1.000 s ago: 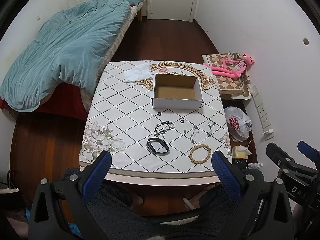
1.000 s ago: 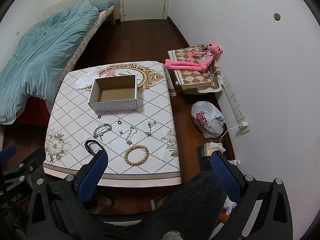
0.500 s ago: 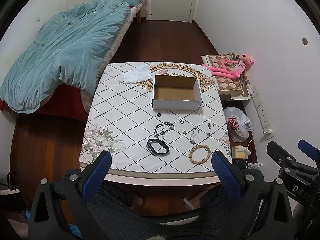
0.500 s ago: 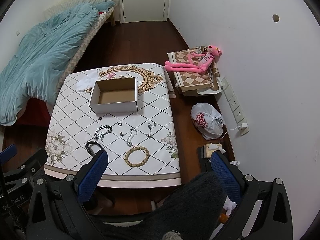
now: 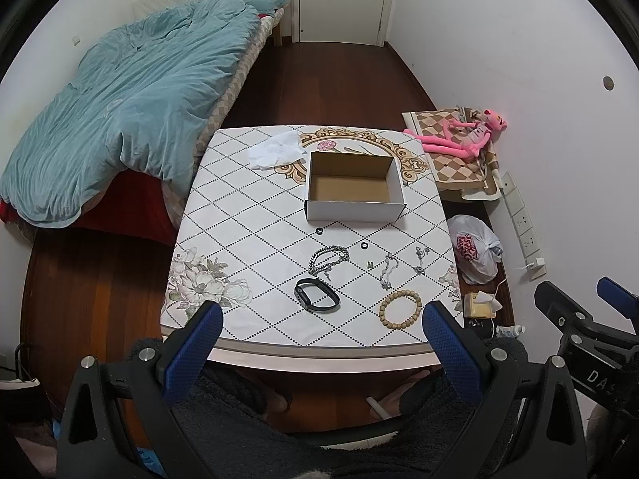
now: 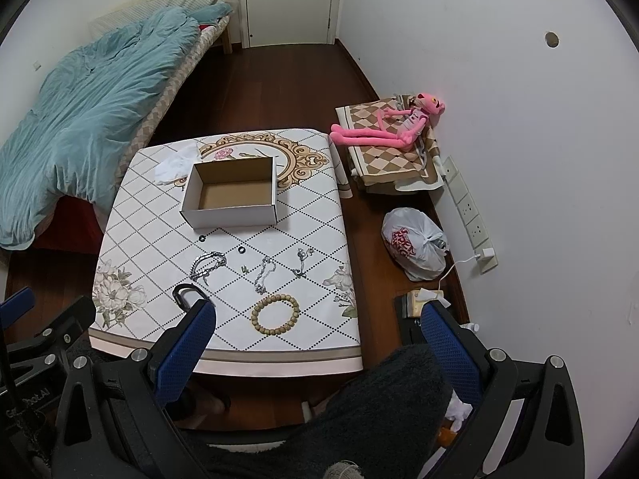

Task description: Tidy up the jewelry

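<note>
An open cardboard box [image 5: 353,187] [image 6: 233,195] stands empty on the patterned table [image 5: 247,231]. In front of it lie a black band [image 5: 316,294], a wooden bead bracelet [image 5: 400,308] [image 6: 275,314], a silver chain bracelet [image 5: 328,259] [image 6: 207,264], thin chains [image 5: 389,270] [image 6: 265,273], two small black rings [image 5: 319,232] [image 5: 364,246] and small earrings [image 5: 421,257]. My left gripper [image 5: 319,353] is open and empty, high above the table's near edge. My right gripper [image 6: 315,349] is open and empty, above the near right corner.
A crumpled white tissue [image 5: 275,151] lies at the table's far left. A bed with a teal duvet [image 5: 120,111] stands to the left. A pink plush toy [image 6: 387,131], a white plastic bag [image 6: 415,243] and wall sockets [image 6: 471,215] are to the right.
Both views have drifted slightly; the table sits a little lower and nearer in the frames. Nothing on the table has moved and both grippers stay open.
</note>
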`<state>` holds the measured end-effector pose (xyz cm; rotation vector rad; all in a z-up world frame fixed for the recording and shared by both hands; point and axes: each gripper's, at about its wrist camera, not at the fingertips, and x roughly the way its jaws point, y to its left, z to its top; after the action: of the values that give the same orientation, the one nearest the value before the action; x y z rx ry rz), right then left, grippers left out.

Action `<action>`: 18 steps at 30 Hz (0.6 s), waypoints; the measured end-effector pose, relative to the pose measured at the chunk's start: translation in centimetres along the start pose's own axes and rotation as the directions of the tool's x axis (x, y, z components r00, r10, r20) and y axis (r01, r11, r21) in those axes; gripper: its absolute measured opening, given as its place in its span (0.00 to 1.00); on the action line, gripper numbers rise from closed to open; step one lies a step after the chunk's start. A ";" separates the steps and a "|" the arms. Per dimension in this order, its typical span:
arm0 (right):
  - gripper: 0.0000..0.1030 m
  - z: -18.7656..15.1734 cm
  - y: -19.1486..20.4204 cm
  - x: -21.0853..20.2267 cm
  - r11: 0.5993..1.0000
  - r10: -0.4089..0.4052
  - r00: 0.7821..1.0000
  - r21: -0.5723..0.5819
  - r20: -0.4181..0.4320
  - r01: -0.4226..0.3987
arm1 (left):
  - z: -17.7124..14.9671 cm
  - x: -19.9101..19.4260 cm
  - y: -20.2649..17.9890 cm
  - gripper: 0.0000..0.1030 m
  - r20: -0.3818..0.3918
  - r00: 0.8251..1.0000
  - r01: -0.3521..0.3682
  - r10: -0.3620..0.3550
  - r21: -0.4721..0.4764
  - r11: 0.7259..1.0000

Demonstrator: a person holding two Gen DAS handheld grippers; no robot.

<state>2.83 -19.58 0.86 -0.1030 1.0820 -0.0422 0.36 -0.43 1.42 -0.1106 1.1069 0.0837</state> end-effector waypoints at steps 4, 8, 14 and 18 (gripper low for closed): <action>1.00 0.0 -0.1 -0.1 1.000 0.000 1.000 -0.001 -0.001 0.000 | 0.0 0.0 0.0 0.99 0.000 1.000 -0.001 0.001 -0.001 1.000; 1.00 -0.1 -0.1 -0.2 1.000 0.000 1.000 -0.001 -0.001 0.000 | 0.0 0.0 0.0 0.99 0.002 1.000 0.000 0.000 -0.001 1.000; 1.00 0.1 -0.3 -0.6 1.000 0.001 1.000 -0.001 0.000 -0.001 | 0.0 -0.1 0.0 0.99 0.003 1.000 0.001 -0.001 0.000 1.000; 1.00 0.1 -0.5 -0.8 1.000 0.000 1.000 -0.001 0.001 0.000 | 0.1 -0.1 0.0 0.99 0.005 1.000 0.002 -0.002 -0.001 1.000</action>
<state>2.56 -19.98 1.63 -0.1045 1.0807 -0.0415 0.39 -0.40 1.57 -0.1119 1.1016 0.0825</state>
